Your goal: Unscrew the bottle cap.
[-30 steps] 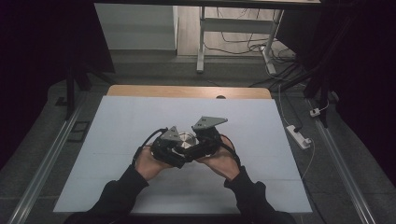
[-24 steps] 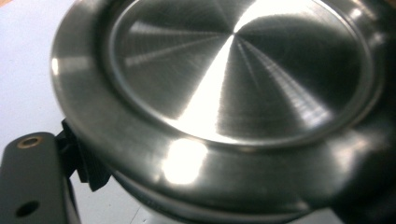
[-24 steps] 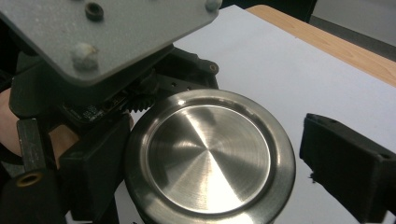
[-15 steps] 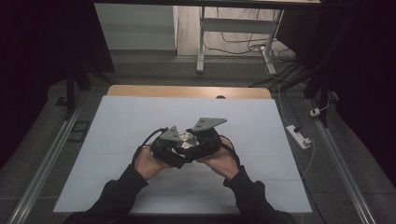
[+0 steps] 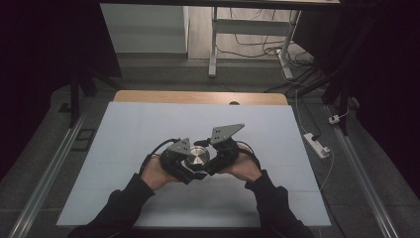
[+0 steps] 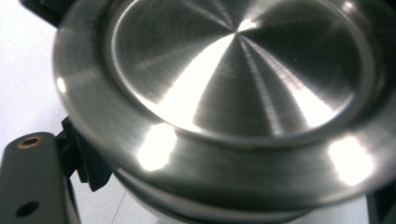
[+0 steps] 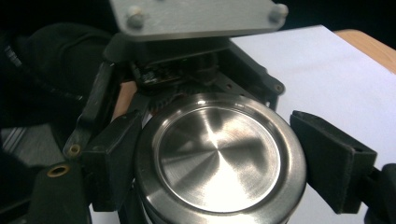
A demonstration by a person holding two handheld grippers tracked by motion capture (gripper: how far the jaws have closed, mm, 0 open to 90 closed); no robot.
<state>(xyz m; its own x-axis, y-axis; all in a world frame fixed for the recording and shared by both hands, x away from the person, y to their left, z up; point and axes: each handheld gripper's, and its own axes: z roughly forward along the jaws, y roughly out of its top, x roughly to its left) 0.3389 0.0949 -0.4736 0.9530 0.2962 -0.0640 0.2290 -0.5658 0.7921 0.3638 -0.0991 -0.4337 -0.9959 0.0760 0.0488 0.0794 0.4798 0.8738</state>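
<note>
Gripping a round, brushed stainless-steel tin (image 5: 198, 156) from both sides, the two hand-held grippers meet near the middle of the pale grey table top (image 5: 148, 124), a little toward the person's edge. The left gripper (image 5: 184, 161) comes in from the left of the high view and is clenched on the tin; in the left gripper view the tin's recessed, shiny lid (image 6: 243, 70) looms very close, with one black jaw pad pressed against the rim at lower left. The right gripper (image 5: 212, 157) comes in from the right, and its jaws have just been closing with the tin between them: in the right gripper view the tin (image 7: 219, 161) sits between its two black pads, the left pad touching the side wall and the right pad at the opposite wall, so it too grasps the tin. Beyond the tin in that view stands the body of the left gripper (image 7: 187, 74) with its grey three-cornered plate on top. In the high view each gripper carries such a plate, the right one tilted upward, and a black cable loops from each toward the person's wrist. The left hand (image 5: 153, 173) and the right hand (image 5: 245, 167) hold the grippers, dark sleeves entering from the bottom edge. A seam line shows low on the tin's wall, just under the lid. The wooden edge of the table (image 5: 198, 97) shows beyond the grey top.
</note>
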